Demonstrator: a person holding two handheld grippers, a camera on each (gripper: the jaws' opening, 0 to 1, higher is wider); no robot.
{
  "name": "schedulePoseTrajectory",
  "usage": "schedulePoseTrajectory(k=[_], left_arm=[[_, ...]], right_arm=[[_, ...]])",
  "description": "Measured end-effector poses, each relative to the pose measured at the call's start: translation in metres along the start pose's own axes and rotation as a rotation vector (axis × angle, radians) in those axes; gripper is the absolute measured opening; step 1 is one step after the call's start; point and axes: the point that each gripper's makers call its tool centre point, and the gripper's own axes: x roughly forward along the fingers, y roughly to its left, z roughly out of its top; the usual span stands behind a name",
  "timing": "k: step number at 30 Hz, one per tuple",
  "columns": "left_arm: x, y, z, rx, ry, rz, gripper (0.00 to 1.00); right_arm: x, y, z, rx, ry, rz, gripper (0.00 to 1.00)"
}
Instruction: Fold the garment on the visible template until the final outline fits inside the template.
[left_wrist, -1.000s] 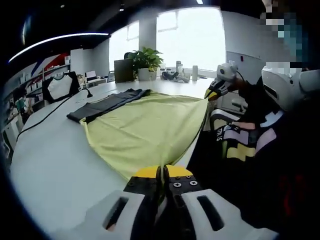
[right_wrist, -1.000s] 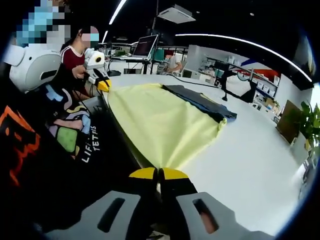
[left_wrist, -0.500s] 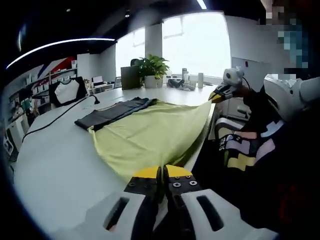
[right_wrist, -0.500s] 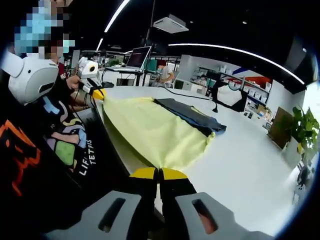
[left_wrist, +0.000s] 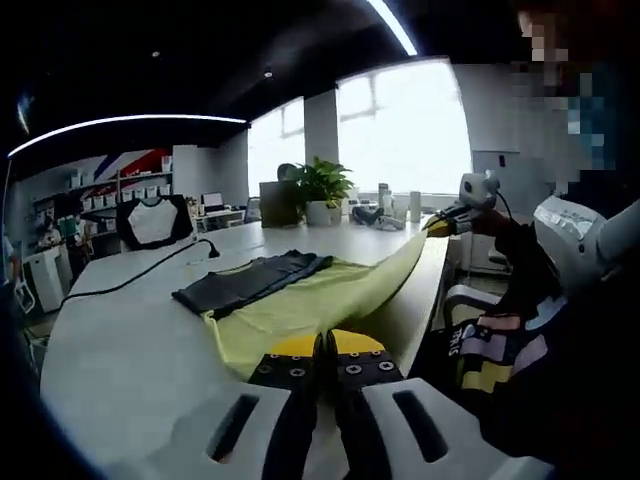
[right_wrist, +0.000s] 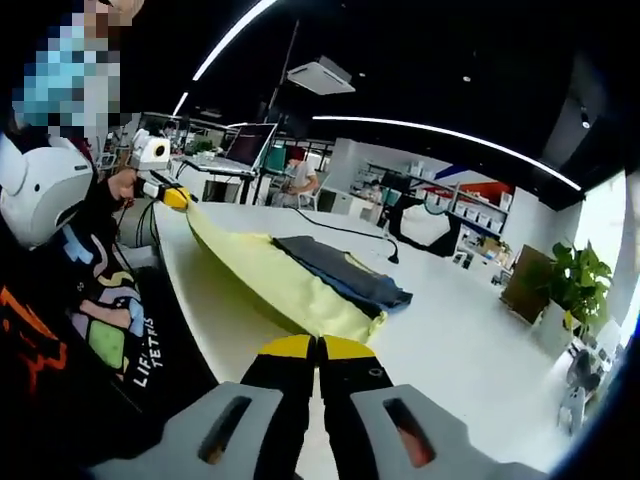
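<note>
Garment (left_wrist: 300, 305) in the left gripper view is a pale yellow sheet of fabric stretched out low over the white desk (left_wrist: 120, 340), running from the left tongs (left_wrist: 320, 350) at the bottom up to the right tongs (left_wrist: 440, 226) way over on the right edge of the desk. The left tongs are clamped together with the yellow corner pinched between the yellow tips. Just past the far edge of the yellow fabric a dark piece of cloth (left_wrist: 250, 282) lies flat on the desk, touching it. A potted plant (left_wrist: 322, 190) stands at the far end near the windows, and a black cable (left_wrist: 140, 272) runs across the desk on the left. Over in the right gripper view, same deal from the other side: the right tongs (right_wrist: 318, 352) are closed on the near corner of the garment (right_wrist: 270, 280), which runs as a narrow strip to the left tongs (right_wrist: 175, 196) held by a hand at upper left. The dark cloth (right_wrist: 340, 272) lies alongside it on the desk (right_wrist: 450, 340), and the person's patterned sleeve (right_wrist: 90, 330) sits on the left.
</note>
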Motion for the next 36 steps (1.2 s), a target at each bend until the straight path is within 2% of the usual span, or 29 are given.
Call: schedulePoseTrajectory(k=[5, 7, 10, 13, 17, 21, 27, 36], left_arm=[[-0.002, 0.003, 0.022, 0.021, -0.053, 0.031, 0.02], [-0.002, 0.005, 0.026, 0.023, -0.058, 0.039, 0.02], [-0.004, 0.008, 0.04, -0.04, -0.117, 0.048, 0.02], [-0.007, 0.01, 0.046, -0.034, -0.124, 0.045, 0.02], [-0.005, 0.008, 0.064, 0.03, -0.148, 0.055, 0.02], [-0.004, 0.008, 0.082, 0.032, -0.175, 0.055, 0.02], [0.001, 0.01, 0.102, 0.089, -0.192, 0.082, 0.02], [0.002, 0.042, 0.13, 0.203, -0.203, 0.161, 0.02]], right_arm=[[0.001, -0.006, 0.014, -0.035, -0.027, -0.007, 0.0], [0.003, -0.008, 0.017, -0.05, -0.023, -0.006, 0.0], [0.004, -0.011, 0.026, -0.058, -0.043, -0.018, 0.0], [0.006, -0.016, 0.034, -0.063, -0.058, -0.032, 0.0], [0.004, -0.023, 0.048, -0.078, -0.079, -0.056, 0.0], [0.0, -0.035, 0.068, -0.097, -0.116, -0.08, 0.0], [0.004, -0.05, 0.087, -0.121, -0.121, -0.09, 0.0], [0.023, -0.074, 0.12, -0.192, -0.121, -0.1, 0.0]])
